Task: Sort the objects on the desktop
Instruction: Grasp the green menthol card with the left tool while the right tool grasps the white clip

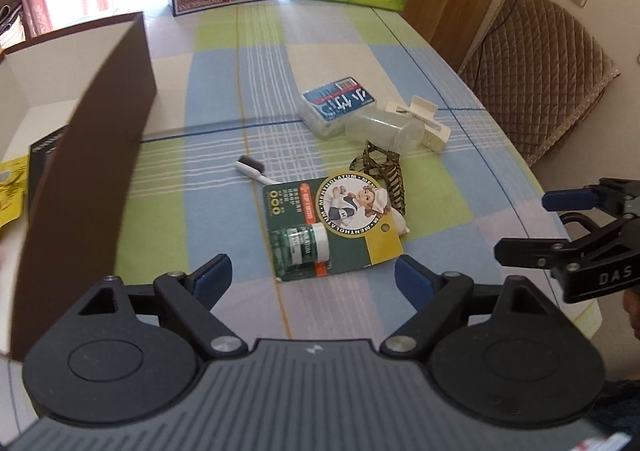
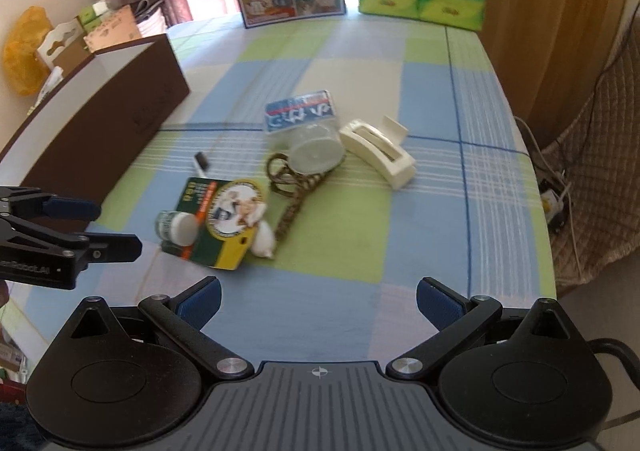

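Below the wide-open, empty left gripper (image 1: 310,271) lay a green carded balm jar (image 1: 334,227): light, stiff, best pinched by its edges.

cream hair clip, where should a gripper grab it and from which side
Grip the cream hair clip across its long slotted body, coming from above with one finger on each long side. It lies flat on the tablecloth with its right side clear, and the body looks narrow enough for the open right gripper. Avoid the end nearest the clear jar, which crowds it.
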{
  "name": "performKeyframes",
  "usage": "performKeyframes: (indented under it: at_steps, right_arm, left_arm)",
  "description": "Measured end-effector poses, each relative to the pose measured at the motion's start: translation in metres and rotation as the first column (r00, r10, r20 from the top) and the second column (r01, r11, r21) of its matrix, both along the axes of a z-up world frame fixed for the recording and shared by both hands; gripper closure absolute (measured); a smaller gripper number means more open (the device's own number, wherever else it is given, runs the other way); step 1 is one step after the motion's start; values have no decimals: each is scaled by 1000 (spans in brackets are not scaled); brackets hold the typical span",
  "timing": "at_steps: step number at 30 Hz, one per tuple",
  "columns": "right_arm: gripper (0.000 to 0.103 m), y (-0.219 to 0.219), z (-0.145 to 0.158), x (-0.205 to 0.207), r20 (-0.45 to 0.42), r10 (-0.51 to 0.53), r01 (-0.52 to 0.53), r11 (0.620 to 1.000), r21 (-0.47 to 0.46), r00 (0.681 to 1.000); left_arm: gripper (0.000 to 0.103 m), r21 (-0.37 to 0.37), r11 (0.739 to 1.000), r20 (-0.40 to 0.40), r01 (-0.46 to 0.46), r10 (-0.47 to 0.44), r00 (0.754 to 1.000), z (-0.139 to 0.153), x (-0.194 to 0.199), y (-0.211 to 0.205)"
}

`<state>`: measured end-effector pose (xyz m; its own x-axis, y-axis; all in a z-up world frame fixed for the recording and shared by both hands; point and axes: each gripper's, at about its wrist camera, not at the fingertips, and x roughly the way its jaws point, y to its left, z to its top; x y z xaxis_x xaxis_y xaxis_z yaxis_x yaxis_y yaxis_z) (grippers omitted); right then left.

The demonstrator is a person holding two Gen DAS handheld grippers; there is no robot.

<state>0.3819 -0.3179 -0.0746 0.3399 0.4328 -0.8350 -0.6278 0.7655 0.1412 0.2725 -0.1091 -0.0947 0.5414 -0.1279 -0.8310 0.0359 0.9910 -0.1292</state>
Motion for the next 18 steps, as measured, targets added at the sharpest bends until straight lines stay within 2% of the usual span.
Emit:
performKeyframes:
  at_steps: [5, 11, 17, 18]
  right_arm:
    - [2, -7, -10, 15, -30, -22, 21, 1000, -10, 999]
    - [2, -10, -18, 29, -42, -26, 25, 1000, -17, 999]
    - [2, -7, -23, 45, -22, 14, -14, 1000, -27, 1000]
    - [2, -6, -25, 49, -18, 24, -24, 999, -29, 1000]
  left_arm:
    - [23, -8, 1000, -25, -1, 1, 1000, -17, 19, -4]
    - [41, -5, 1000, -53, 2, -3, 999, -34, 39, -8]
    - [61, 8, 1000, -72, -7, 8, 997, -50, 49, -9]
    - [69, 11, 1000, -71, -10, 11, 997, -52, 50, -9]
